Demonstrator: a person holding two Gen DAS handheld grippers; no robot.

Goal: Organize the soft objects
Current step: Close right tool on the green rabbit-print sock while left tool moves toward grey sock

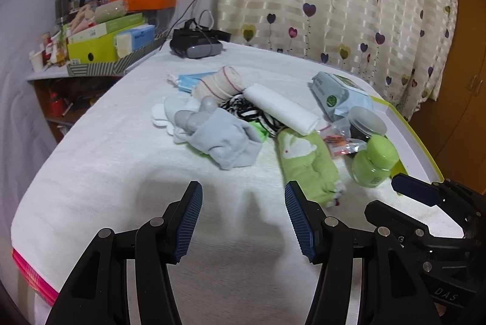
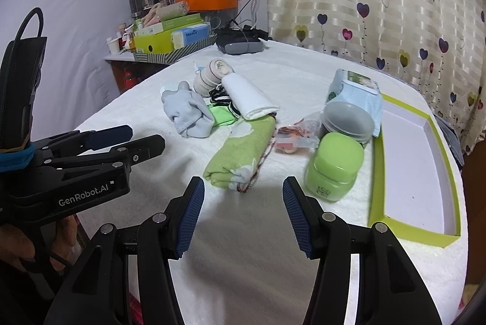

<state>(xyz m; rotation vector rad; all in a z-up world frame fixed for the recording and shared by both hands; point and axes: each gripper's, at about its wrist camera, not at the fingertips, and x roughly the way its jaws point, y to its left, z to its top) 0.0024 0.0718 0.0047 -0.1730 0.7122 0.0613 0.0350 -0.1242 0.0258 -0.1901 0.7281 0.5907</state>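
A pile of soft things lies mid-table: a folded green towel [image 1: 306,162] [image 2: 240,153], a rolled white cloth [image 1: 281,108] [image 2: 249,97], a pale blue sock bundle [image 1: 226,140] [image 2: 188,112], a beige striped roll [image 1: 220,83] [image 2: 212,76] and a black-and-white striped cloth [image 1: 246,109]. My left gripper [image 1: 243,218] hovers open over bare cloth in front of the pile, holding nothing. My right gripper [image 2: 243,212] is open too, just short of the green towel's near end. In the right wrist view the left gripper [image 2: 127,140] shows at the left edge.
A green bottle [image 2: 334,167] [image 1: 375,161], a grey-lidded jar [image 2: 347,118], a wipes pack [image 2: 354,91] and a small plastic bag [image 2: 293,137] lie right of the pile. An open green-edged box lid [image 2: 416,231] sits at the far right. A headset [image 1: 197,44] and cluttered shelf [image 1: 106,39] stand behind.
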